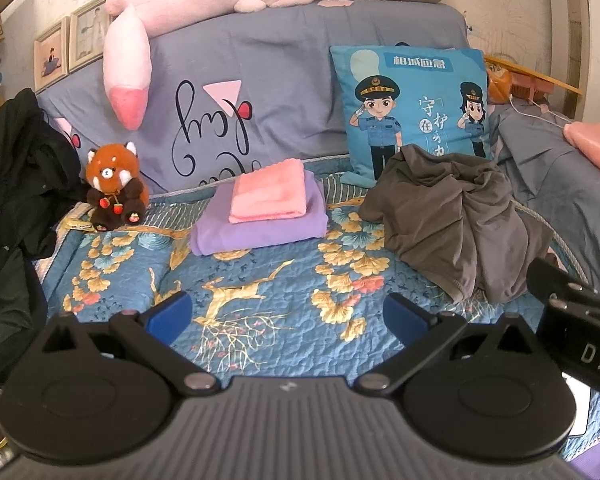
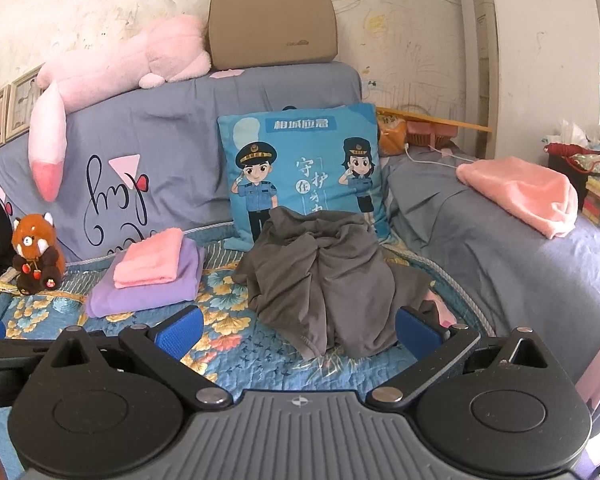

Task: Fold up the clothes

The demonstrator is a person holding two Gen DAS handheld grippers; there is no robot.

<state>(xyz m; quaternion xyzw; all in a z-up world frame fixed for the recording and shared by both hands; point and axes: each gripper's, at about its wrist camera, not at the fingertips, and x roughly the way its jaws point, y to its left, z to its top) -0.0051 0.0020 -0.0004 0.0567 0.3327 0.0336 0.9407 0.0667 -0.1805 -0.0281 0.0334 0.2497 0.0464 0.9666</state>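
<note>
a crumpled grey garment (image 2: pixel 332 280) sits heaped on the blue floral quilt (image 1: pixel 260 300), right of centre, its far edge resting against the blue cartoon-officer cushion (image 2: pixel 300 160). it is bunched into deep folds with no clear hem or sleeve laid out, so the step in hand looks like the very start of folding it: nothing is picked up yet. to its left, well apart, a folded pink towel (image 1: pixel 268 192) lies on top of a folded purple cloth (image 1: pixel 260 224), which reads as work already done. further left a red panda plush (image 1: pixel 114 184) sits at the quilt's far edge, and a long pink plush (image 2: pixel 120 72) lies along the top of the grey-blue bedding behind. another pink cloth (image 2: pixel 520 192) lies loose on the grey cover to the right, perhaps waiting its turn. the right gripper (image 2: pixel 300 330) hangs just near of the grey heap with its blue pads spread wide and nothing between them; the left gripper (image 1: pixel 288 316) is likewise wide apart and empty, over bare quilt left of the heap. the next move probably calls for both to reach in, find an edge or two corners of the garment, pinch them and draw it flat.
</note>
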